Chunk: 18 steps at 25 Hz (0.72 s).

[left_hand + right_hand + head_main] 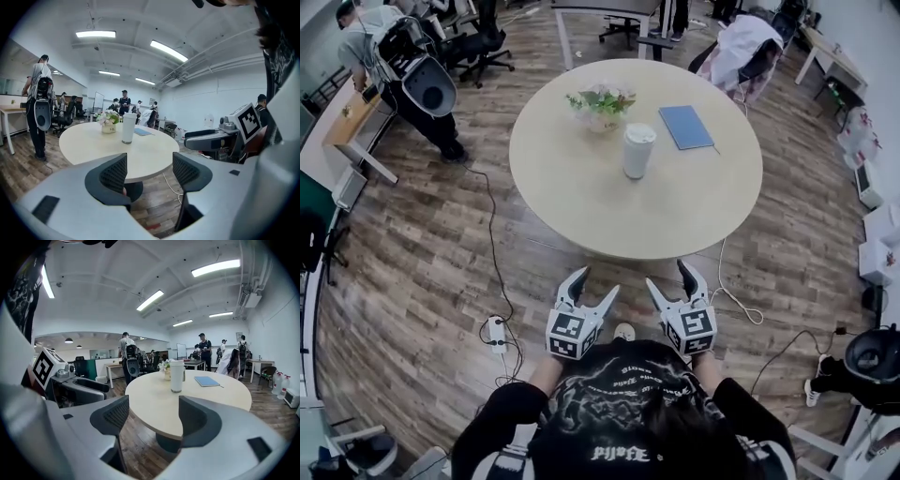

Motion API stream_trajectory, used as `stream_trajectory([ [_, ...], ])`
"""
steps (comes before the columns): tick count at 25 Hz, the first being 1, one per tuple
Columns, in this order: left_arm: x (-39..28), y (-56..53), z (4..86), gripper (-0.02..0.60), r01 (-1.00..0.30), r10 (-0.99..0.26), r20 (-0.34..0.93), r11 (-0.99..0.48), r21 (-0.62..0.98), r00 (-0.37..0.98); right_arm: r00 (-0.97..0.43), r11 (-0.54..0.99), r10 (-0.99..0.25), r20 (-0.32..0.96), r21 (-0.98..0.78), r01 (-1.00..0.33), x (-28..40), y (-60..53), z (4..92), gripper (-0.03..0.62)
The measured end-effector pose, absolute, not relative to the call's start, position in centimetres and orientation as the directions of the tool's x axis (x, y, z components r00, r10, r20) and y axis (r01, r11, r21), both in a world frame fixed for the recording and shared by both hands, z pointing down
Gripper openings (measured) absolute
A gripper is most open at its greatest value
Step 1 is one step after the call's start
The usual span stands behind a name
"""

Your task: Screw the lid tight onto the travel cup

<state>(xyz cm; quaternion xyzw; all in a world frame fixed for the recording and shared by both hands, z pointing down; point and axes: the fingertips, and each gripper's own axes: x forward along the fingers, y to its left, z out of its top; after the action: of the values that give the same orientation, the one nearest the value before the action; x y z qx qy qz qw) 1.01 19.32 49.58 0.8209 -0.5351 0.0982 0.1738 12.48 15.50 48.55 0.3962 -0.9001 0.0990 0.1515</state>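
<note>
A white travel cup (638, 150) stands upright near the middle of the round beige table (609, 211), with its lid (639, 134) sitting on top. Both grippers hang in front of the table's near edge, well short of the cup. My left gripper (595, 283) is open with nothing between its jaws. My right gripper (667, 276) is open and empty too. In the left gripper view the cup (128, 127) shows far off above the open left gripper (149, 171). The right gripper view has the cup (176, 376) beyond the open right gripper (153, 416).
A flower pot (602, 105) and a blue notebook (686, 127) lie on the table behind the cup. A power strip (497, 330) and cables are on the wood floor by my feet. A person (394, 66) with a backpack stands at the far left; office chairs (483, 42) stand beyond.
</note>
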Motion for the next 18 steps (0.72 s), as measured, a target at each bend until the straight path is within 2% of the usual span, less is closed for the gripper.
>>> stream_trajectory([
  [6, 3.0, 17.1, 51.3, 0.328, -0.895, -0.801, 0.399, -0.404, 0.189, 0.446, -0.657, 0.647, -0.676, 0.333, -0.159, -0.746, 13.6, 12.9, 48.9, 0.311],
  [11, 2.6, 15.4, 52.3, 0.328, -0.893, -0.796, 0.408, -0.372, 0.252, 0.447, -0.639, 0.634, -0.678, 0.363, -0.151, -0.759, 14.1, 12.1, 50.0, 0.311],
  [18, 0.7, 10.1, 53.1, 0.328, -0.882, -0.778, 0.416, -0.400, 0.248, 0.470, -0.608, 0.593, -0.694, 0.385, -0.172, -0.786, 13.3, 8.2, 50.9, 0.311],
])
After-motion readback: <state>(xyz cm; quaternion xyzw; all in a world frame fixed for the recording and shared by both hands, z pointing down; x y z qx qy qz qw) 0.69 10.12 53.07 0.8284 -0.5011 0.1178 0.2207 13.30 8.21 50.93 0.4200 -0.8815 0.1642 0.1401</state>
